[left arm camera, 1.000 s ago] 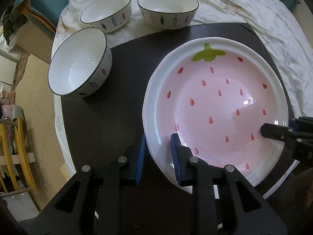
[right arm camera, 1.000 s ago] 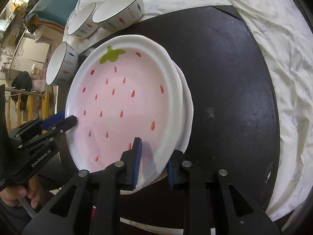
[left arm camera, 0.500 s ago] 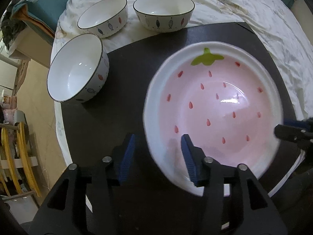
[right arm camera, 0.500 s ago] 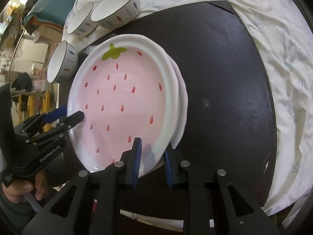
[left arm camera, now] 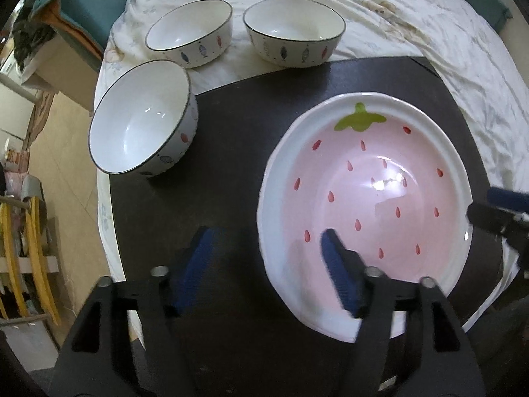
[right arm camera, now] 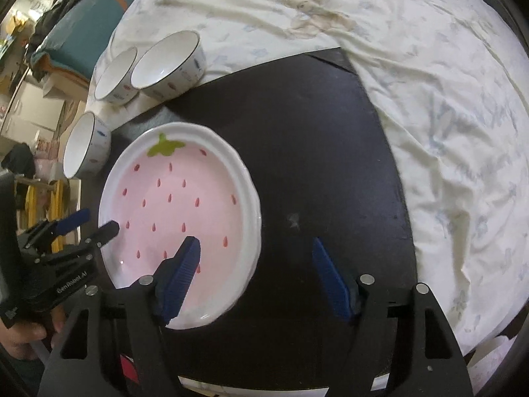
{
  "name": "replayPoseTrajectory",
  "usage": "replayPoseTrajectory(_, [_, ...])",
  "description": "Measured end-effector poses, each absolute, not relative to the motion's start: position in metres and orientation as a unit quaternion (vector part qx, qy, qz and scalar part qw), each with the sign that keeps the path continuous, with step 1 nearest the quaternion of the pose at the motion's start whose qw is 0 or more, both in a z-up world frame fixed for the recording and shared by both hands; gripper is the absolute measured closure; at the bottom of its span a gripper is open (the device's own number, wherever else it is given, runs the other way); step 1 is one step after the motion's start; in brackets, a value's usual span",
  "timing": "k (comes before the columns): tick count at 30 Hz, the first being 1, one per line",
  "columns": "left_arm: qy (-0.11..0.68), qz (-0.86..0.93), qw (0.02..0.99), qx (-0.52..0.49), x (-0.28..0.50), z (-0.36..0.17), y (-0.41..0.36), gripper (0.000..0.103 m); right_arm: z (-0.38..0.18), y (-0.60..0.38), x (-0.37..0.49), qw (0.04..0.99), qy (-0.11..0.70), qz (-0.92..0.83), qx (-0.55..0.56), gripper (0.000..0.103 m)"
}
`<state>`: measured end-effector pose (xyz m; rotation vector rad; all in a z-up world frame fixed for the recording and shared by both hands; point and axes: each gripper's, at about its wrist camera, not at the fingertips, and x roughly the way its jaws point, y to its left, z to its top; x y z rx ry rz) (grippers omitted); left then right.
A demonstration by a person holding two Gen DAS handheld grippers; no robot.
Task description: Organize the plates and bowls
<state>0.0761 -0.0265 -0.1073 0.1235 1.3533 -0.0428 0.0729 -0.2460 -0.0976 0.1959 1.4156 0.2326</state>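
Observation:
A pink strawberry plate (left arm camera: 363, 198) lies on the black mat (left arm camera: 264, 99), stacked on another white plate whose rim barely shows; it also shows in the right wrist view (right arm camera: 178, 218). My left gripper (left arm camera: 267, 268) is open, its jaws either side of the plate's near left rim. My right gripper (right arm camera: 254, 271) is open, its jaws either side of the plate's right rim. Three white fish-pattern bowls stand apart: one (left arm camera: 142, 119) at the mat's left edge, two (left arm camera: 191, 36) (left arm camera: 294, 31) on the cloth behind.
A wrinkled white cloth (right arm camera: 413, 66) covers the table around the black mat (right arm camera: 330, 132). The table's left edge drops to the floor, with a yellow rack (left arm camera: 29, 258) below. Teal cushions (left arm camera: 86, 3) lie at the back left.
Both grippers have opened and let go of the strawberry plate. The plate has come down flat onto the plate beneath it. Both grippers have drawn back slightly.

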Motion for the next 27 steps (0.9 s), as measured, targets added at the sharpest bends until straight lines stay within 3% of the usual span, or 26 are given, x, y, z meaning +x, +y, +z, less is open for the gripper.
replayPoseTrajectory(4, [0.627, -0.019, 0.778, 0.049, 0.076, -0.106, -0.022, 0.028, -0.101, -0.236, 0.073, 0.746, 0.652, 0.115, 0.073, 0.029])
replayPoseTrajectory(13, [0.621, -0.001, 0.784, -0.005, 0.076, -0.095, -0.003, 0.027, -0.113, -0.213, 0.069, 0.741, 0.66, 0.12, 0.019, 0.025])
replayPoseTrajectory(20, [0.615, -0.027, 0.788, -0.023, 0.071, -0.084, -0.005, 0.026, -0.08, -0.219, 0.069, 0.771, 0.624, 0.115, 0.054, 0.024])
replayPoseTrajectory(27, [0.576, -0.021, 0.816, -0.047, 0.075, -0.056, 0.001, 0.0, -0.025, -0.216, 0.064, 0.829, 0.537, 0.125, 0.089, 0.022])
